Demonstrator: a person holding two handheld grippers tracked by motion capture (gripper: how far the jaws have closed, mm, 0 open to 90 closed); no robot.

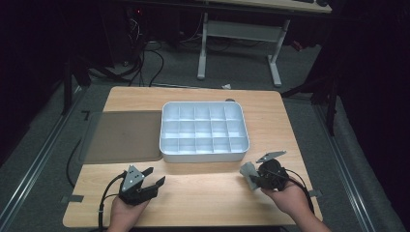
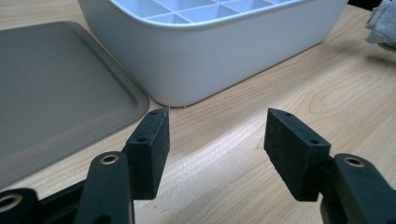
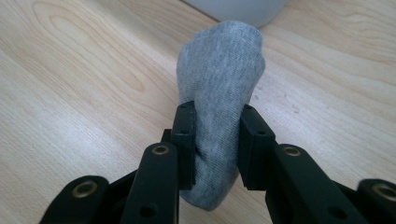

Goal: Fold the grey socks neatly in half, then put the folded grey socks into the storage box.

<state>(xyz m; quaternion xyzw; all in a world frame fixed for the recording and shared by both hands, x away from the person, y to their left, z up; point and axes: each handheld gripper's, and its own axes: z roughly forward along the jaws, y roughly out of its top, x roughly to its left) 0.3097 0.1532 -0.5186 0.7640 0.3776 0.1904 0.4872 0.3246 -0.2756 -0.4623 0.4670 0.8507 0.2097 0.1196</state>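
Hard to see: the room behind the wooden table (image 1: 203,193) is very dark, and the grey sock (image 3: 217,93) is partly hidden where the jaws squeeze it
Cut off: in the left gripper view the sock (image 2: 383,25) is just a bit of grey cloth at the right edge
Box: a white tray (image 1: 203,154) with many small square pockets sits in the middle of the table, and every pocket looks empty
Lid: a flat grey lid (image 1: 123,135) lies just beside the tray, on its left
Writing: none can be read
Left gripper (image 2: 215,140): jaws wide apart, holding nothing, near the tray's corner
Right gripper (image 3: 217,140): jaws squeezed on the sock, just in front of the tray's right corner
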